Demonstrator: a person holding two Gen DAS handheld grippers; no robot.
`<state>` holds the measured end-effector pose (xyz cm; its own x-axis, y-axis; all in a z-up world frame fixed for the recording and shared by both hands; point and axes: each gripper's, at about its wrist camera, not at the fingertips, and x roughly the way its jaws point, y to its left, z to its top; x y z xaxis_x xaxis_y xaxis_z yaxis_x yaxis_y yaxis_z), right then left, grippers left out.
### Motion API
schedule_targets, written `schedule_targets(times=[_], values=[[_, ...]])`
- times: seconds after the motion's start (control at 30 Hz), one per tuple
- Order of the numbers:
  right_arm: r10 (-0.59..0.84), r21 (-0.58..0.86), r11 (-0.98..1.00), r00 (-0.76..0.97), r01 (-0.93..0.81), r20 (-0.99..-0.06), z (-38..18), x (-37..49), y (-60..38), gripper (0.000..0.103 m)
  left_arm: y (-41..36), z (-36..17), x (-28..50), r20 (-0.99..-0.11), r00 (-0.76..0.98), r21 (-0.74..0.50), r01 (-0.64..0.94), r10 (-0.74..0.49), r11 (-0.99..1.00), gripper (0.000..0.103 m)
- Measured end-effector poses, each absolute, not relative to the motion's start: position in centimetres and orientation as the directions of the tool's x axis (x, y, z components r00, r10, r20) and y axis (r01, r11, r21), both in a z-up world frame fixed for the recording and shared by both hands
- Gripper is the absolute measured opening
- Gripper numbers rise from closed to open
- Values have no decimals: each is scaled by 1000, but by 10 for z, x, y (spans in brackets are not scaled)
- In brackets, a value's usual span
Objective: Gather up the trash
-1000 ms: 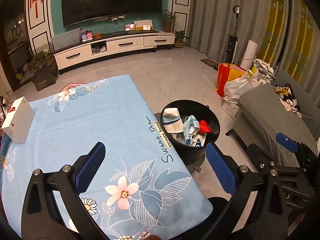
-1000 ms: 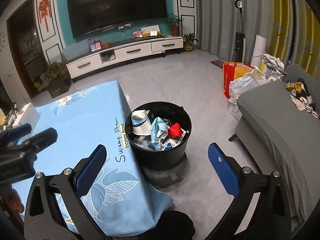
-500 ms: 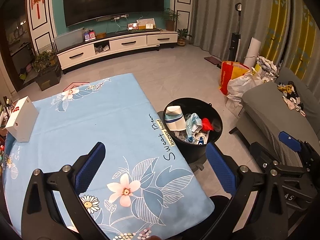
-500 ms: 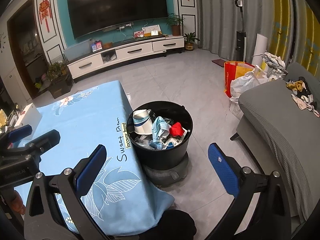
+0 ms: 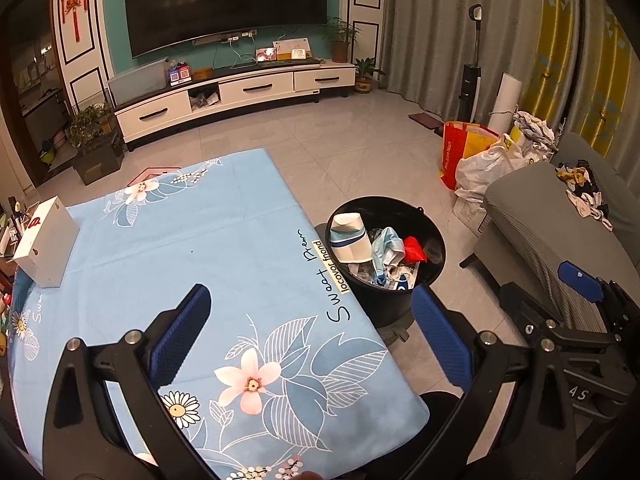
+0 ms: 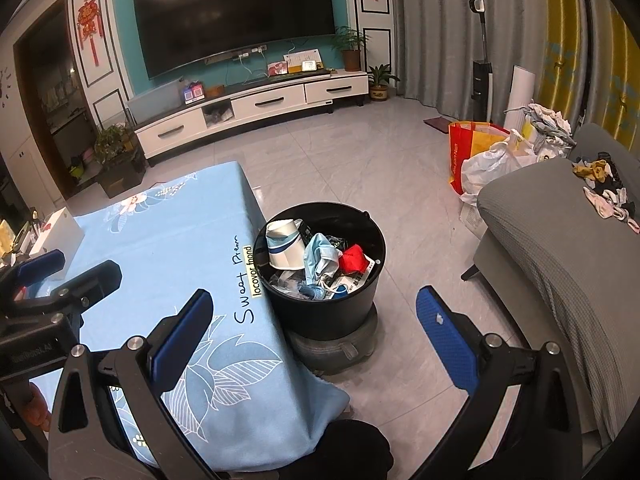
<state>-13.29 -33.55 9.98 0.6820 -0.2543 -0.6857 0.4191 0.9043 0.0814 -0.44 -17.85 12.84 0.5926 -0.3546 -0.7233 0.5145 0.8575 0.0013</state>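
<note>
A black trash bin (image 5: 428, 300) (image 6: 360, 312) stands on the floor beside the table, holding a white paper cup (image 5: 348, 236) (image 6: 284, 246), a crumpled blue cloth (image 6: 320, 258), a red scrap (image 5: 414, 250) (image 6: 354, 260) and printed wrappers. My left gripper (image 5: 312, 332) hovers open above the table's near right corner with nothing between its blue pads. My right gripper (image 6: 316, 332) is open too, held over the table edge and the floor in front of the bin. The right gripper's body shows at the right of the left wrist view.
The table wears a light blue flowered cloth (image 5: 180, 248) (image 6: 172, 224) with a white box (image 5: 46, 246) at its far left. A grey sofa (image 6: 560, 248) with scattered socks stands right. Bags (image 5: 480, 160) sit behind it. A TV cabinet (image 5: 240, 92) lines the far wall.
Both grippers have drawn back and risen slightly, so the bin and table look a little farther away. Both stay open and empty.
</note>
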Motion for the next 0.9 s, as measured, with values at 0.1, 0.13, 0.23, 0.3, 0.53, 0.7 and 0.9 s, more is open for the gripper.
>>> schedule_targets(times=[0.1,0.13,0.23,0.3,0.53,0.7,0.9], values=[[-253,85,904,684,419,-684,100,-133,-335,99,-179,127,-4,-723,594,3,513,-352,859,100],[-251,86,904,683,419,-685,100,-132,-335,99,-179,127,-4,-724,592,2,513,-352,858,100],[-254,83,903,682,420,-686,100,-133,-335,99,-180,125,-3,-726,592,6,514,-350,858,100],[-256,82,903,681,422,-686,99,-133,-334,100,-181,126,-3,-726,593,7,515,-350,857,100],[-261,81,901,679,427,-686,99,-134,-336,99,-181,125,-3,-727,591,4,513,-350,858,100],[-260,81,901,679,427,-687,99,-134,-336,99,-180,124,-2,-725,593,1,509,-349,861,100],[-260,80,900,674,429,-691,97,-135,-339,99,-178,124,-2,-724,597,6,507,-346,862,100]])
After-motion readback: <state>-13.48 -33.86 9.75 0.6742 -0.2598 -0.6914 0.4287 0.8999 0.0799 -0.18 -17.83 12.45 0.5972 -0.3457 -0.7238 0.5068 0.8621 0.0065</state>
